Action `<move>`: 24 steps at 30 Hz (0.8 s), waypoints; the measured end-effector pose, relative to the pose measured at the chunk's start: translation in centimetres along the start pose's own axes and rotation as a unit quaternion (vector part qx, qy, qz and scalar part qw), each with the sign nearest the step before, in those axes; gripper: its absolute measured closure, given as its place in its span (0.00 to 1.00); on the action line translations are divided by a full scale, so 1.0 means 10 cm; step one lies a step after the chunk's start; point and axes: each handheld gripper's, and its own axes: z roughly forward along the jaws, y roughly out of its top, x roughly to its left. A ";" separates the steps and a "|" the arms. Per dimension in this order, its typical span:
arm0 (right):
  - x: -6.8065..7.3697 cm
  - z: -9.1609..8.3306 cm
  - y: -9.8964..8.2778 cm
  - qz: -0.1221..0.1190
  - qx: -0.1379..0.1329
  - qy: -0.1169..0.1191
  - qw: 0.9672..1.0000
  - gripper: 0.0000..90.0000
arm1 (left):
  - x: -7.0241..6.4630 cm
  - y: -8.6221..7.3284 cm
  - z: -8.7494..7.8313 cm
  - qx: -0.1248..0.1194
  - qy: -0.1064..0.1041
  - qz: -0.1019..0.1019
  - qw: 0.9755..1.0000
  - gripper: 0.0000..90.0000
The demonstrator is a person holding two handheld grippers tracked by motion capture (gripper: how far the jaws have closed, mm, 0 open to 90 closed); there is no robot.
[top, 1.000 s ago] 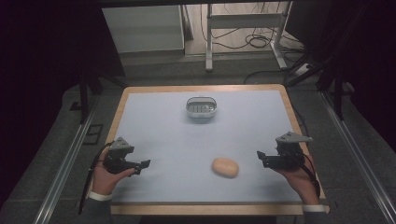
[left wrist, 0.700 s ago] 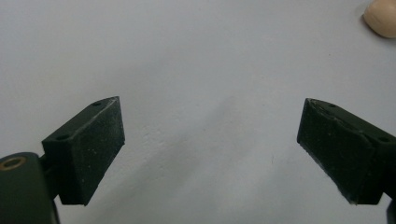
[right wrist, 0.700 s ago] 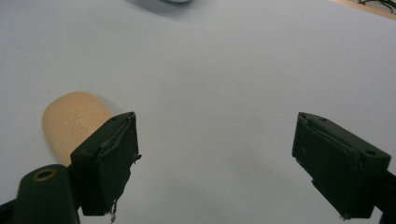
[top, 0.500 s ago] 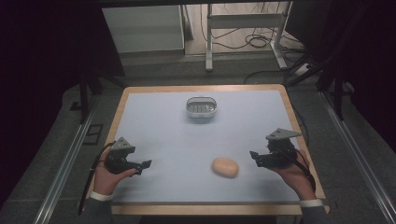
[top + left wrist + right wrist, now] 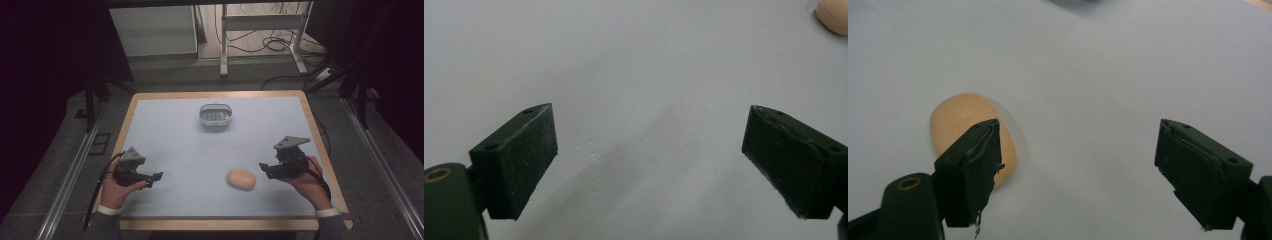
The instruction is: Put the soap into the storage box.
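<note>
On the pale table (image 5: 165, 125), with a small grey basket (image 5: 215, 114) at its far side, the step in hand looks like the approach to the tan, bread-like lump (image 5: 241, 179) lying near the front right. The right gripper (image 5: 263, 169) sits just beside it, its jaws having just been closing yet parted, nothing between them; the left gripper (image 5: 157, 176) waits well apart, jaws spread and empty. Next, the right jaws need to straddle the lump before pinching.

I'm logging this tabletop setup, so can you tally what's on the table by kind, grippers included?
Handheld grippers: 2, the left gripper and the right gripper, both with jaws apart
Tan oval bread roll: 1
Small white basket: 1
Total: 4
</note>
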 end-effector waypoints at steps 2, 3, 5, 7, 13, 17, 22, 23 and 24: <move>0.02 0.01 0.02 -0.005 0.003 0.003 1.000 0.21 | 0.00 0.00 0.00 0.000 0.000 0.000 1.000 0.09; 0.03 0.01 0.04 -0.007 0.004 0.005 1.000 0.21 | 0.00 0.00 0.00 0.000 0.000 0.000 1.000 0.09; 0.04 0.02 0.06 -0.010 0.006 0.011 1.000 0.22 | -0.01 0.00 0.00 0.001 -0.001 0.001 1.000 0.09; 0.05 0.02 0.07 -0.012 0.007 0.014 1.000 0.22 | -0.01 0.00 0.00 0.001 0.000 0.002 1.000 0.09; 0.12 0.11 0.14 -0.021 0.019 0.034 0.999 0.26 | -0.01 0.00 0.00 0.001 -0.001 0.002 1.000 0.09; 0.17 0.18 0.17 -0.031 0.027 0.043 0.998 0.26 | 0.00 0.00 0.00 0.001 -0.001 0.001 1.000 0.09; 0.27 0.27 0.19 -0.044 0.040 0.059 0.996 0.26 | -0.01 0.00 0.00 0.002 -0.002 0.002 1.000 0.09; 0.27 0.27 0.19 -0.044 0.040 0.059 0.996 0.26 | -0.01 0.00 0.00 0.002 -0.002 0.002 1.000 0.09; 0.30 0.30 0.19 -0.047 0.046 0.066 0.996 0.26 | -0.01 0.00 0.00 0.004 -0.003 0.002 1.000 0.09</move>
